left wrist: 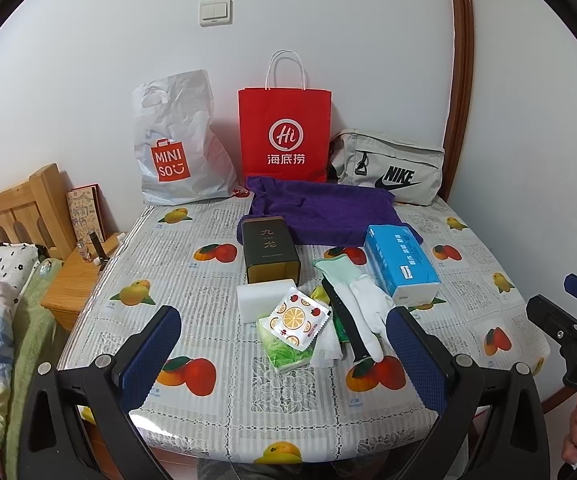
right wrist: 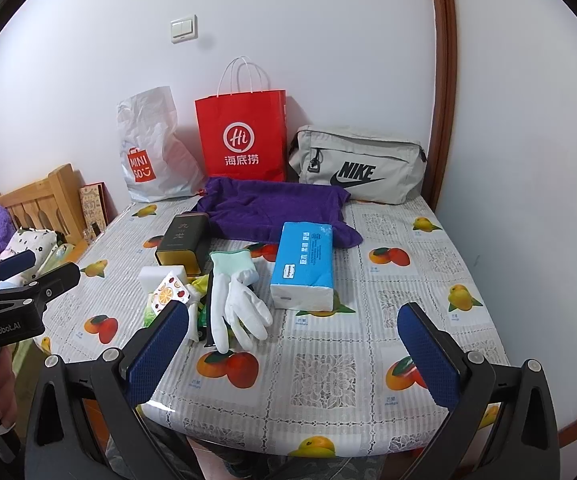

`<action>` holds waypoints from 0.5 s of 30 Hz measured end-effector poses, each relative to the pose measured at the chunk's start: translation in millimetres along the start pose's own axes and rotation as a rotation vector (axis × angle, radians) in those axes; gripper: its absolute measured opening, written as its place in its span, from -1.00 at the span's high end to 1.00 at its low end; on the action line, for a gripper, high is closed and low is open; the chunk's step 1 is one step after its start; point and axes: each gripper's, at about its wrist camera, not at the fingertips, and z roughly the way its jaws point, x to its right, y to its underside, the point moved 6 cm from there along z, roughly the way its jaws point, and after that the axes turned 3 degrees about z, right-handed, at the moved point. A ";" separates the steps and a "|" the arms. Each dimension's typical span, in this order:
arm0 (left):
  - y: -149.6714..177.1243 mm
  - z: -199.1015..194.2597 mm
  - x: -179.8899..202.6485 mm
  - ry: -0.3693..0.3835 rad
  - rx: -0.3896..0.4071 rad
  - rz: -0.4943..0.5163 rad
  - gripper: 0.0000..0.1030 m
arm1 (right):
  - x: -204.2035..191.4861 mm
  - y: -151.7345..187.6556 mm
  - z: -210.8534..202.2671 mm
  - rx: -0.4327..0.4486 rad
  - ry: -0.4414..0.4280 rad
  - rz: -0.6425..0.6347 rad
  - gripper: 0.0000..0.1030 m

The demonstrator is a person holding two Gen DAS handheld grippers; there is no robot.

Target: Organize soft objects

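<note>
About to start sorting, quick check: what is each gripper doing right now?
Left gripper: open, holding nothing, fingers spread above the near table edge.
Right gripper: open, holding nothing, fingers spread, touching none of the items.

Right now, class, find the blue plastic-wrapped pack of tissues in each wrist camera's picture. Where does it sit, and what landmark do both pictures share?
Left wrist view: the blue plastic-wrapped pack of tissues lies right of centre, beside the white glove.
Right wrist view: the pack lies near centre, right of the glove.
Shared landmark: the red paper bag against the wall.
</note>
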 end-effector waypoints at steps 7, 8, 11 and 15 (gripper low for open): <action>1.2 -0.5 -0.9 -0.003 -0.001 0.003 -1.00 | 0.1 -0.1 0.1 -0.001 0.000 0.001 -0.99; 0.4 -0.2 -0.1 -0.004 0.000 0.001 -1.00 | 0.2 -0.1 0.2 -0.001 0.000 0.002 -0.99; 0.3 -0.6 -0.5 -0.008 0.000 0.001 -1.00 | 0.3 -0.1 -0.1 0.000 0.001 0.003 -0.99; 0.2 -0.3 -0.3 -0.013 -0.003 0.003 -1.00 | 0.6 0.1 -0.8 0.000 0.000 0.004 -0.99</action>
